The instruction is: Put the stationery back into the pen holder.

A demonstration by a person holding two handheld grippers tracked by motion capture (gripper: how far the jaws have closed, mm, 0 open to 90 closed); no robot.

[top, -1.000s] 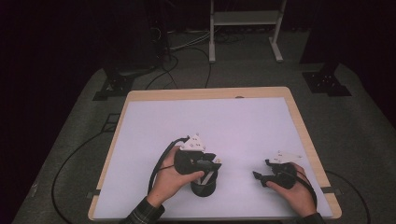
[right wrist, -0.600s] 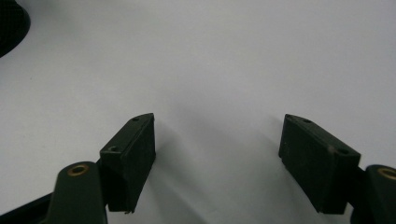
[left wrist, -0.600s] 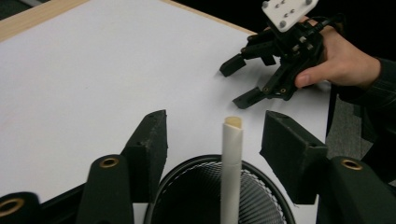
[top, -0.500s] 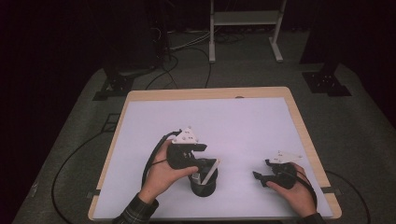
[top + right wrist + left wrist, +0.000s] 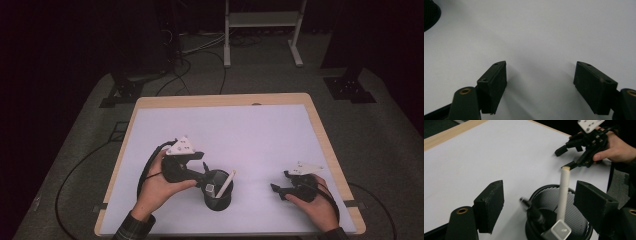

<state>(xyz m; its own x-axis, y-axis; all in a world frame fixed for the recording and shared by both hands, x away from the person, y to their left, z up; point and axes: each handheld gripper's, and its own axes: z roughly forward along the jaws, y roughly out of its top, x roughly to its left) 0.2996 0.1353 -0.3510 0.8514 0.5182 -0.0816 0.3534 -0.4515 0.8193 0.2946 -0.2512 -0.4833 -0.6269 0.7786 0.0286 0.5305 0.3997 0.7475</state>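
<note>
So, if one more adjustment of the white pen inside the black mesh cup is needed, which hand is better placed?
Left. The left gripper is right at the mesh cup, its jaws just opened around the white pen. The right gripper rests apart, open over bare table.

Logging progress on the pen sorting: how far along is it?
Done: a white pen, a dark pen and a silver-capped item stand in the black mesh cup. In hand: nothing; the left tool has just been opening, its pads clear of the white pen. The right tool rests open on the table. Left: no loose item visible.
</note>
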